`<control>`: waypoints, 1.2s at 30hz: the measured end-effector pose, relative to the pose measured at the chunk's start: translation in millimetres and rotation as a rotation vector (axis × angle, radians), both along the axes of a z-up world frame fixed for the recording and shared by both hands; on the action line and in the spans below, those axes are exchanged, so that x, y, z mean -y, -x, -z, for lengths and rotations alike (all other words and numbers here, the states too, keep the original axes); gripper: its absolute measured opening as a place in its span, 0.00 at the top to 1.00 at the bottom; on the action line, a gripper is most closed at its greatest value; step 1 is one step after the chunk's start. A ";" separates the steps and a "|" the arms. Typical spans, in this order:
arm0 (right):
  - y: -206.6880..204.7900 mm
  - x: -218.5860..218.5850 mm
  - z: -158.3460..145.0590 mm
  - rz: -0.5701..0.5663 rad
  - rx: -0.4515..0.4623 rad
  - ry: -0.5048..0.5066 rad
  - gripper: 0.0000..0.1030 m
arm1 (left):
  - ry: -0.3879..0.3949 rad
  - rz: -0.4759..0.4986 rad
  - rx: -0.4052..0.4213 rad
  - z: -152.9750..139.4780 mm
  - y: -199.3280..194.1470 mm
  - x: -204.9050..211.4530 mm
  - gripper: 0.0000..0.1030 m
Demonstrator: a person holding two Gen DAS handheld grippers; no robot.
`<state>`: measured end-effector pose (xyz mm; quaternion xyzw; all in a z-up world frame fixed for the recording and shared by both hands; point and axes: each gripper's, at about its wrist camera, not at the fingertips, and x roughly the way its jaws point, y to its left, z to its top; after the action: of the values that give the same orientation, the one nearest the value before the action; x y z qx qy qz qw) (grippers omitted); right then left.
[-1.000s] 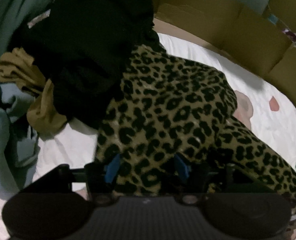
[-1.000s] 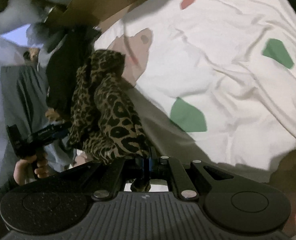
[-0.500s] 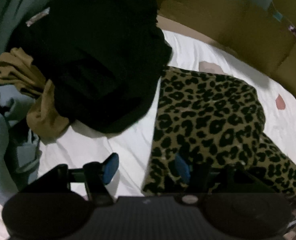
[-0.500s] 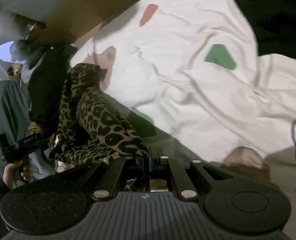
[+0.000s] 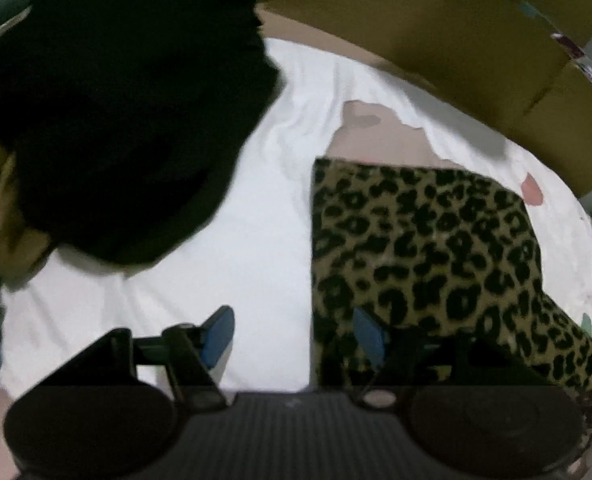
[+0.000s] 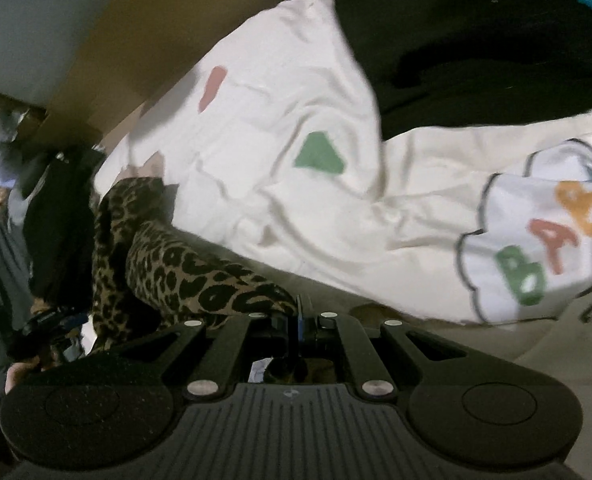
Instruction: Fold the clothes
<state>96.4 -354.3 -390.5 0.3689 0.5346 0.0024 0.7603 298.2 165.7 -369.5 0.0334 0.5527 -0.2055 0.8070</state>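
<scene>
The left gripper (image 5: 292,334) points steeply down at the white bed sheet (image 5: 248,240). Its blue-padded fingers (image 5: 218,334) are parted and opening wider. The left finger hangs over bare sheet, the right one sits against the near left edge of the leopard-print garment (image 5: 424,248), and neither pad presses the cloth.

That garment lies at the centre right of the left wrist view as a flat rectangle, with a strip running off toward the lower right corner, where the gripper body cuts it off. A black garment (image 5: 128,112) fills the upper left, its shape lost in shadow, with mustard-brown fabric (image 5: 4,236) poking out beneath it at the left edge. Brown cardboard (image 5: 436,28) rims the top.

In the right wrist view the right gripper (image 6: 299,318) is angled down, its fingers clenched on an end of the leopard-print garment, which stretches away to the middle left. At the far left edge the other gripper and part of a hand (image 6: 20,372) show, dark and blurred. A white cloth with coloured letters (image 6: 548,240) lies at the right.
</scene>
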 end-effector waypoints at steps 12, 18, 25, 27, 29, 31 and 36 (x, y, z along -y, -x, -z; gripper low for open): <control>33.7 42.9 -5.5 0.150 0.009 0.073 0.99 | 0.023 0.150 0.057 -4.4 -53.7 58.6 0.27; 50.2 70.1 -8.0 0.227 -0.009 0.130 0.99 | 0.053 0.250 0.081 -4.2 -68.4 88.0 0.27; 73.5 95.8 1.4 0.290 -0.062 0.166 0.99 | 0.085 0.315 0.093 -10.8 -85.0 113.1 0.27; 78.7 96.8 8.4 0.289 -0.092 0.167 0.98 | 0.099 0.334 0.090 -11.8 -90.3 115.4 0.27; 83.8 97.4 15.4 0.288 -0.122 0.168 0.97 | 0.109 0.349 0.087 -13.4 -90.6 121.2 0.27; 86.4 97.1 22.0 0.282 -0.154 0.148 0.95 | 0.119 0.365 0.090 -13.5 -93.1 126.1 0.27; 90.8 96.0 21.9 0.289 -0.160 0.166 0.65 | 0.128 0.370 0.105 -8.8 -98.0 129.4 0.27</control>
<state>5.6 -450.3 -412.4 0.3771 0.5330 -0.1803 0.7357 396.2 36.3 -360.7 0.0938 0.4801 -0.3830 0.7836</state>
